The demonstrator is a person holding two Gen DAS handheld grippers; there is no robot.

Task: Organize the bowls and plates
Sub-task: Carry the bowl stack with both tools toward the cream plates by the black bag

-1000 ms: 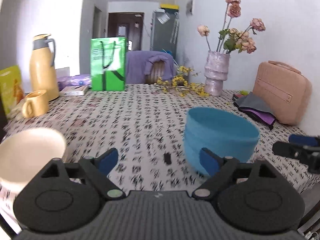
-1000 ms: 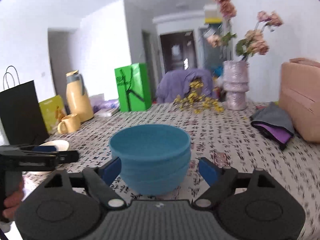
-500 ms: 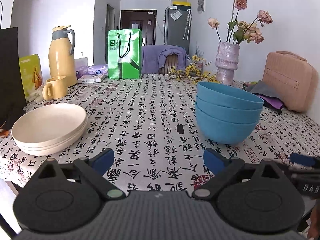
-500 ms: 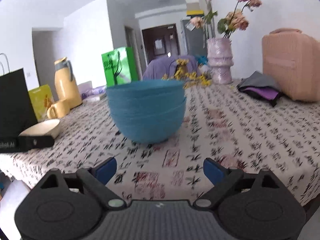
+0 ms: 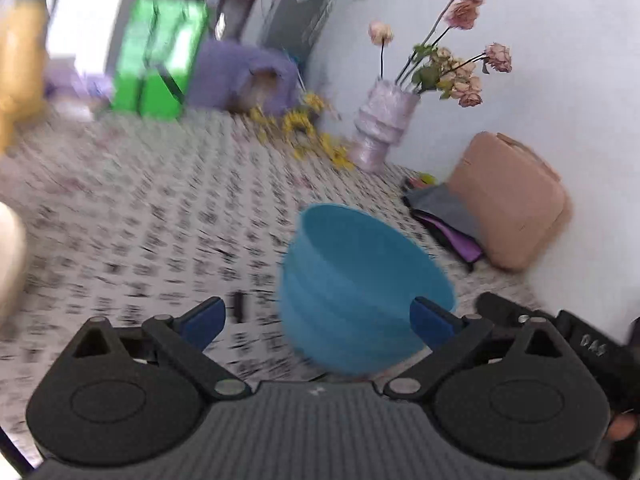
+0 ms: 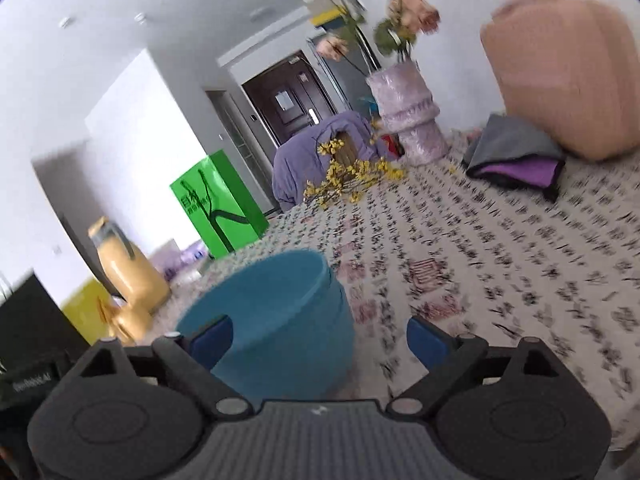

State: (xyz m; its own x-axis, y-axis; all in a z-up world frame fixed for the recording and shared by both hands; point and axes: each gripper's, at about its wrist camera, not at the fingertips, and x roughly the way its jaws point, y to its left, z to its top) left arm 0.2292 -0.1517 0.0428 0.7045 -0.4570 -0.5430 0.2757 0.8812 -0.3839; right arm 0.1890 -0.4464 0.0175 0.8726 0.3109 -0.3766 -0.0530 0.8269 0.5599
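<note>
Both claws hang apart, the left claw (image 5: 316, 318) and right claw (image 6: 320, 338) flanking the stacked blue bowls (image 5: 360, 292) on the near surface (image 6: 500, 248). Blur hides contact, so we should close squarely on the rim.

"das" on the right hand-held gripper (image 5: 592, 350).

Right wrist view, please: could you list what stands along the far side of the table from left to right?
Yellow thermos jug → green paper bag → purple-draped chair → lilac vase of dried flowers → pink case.
</note>
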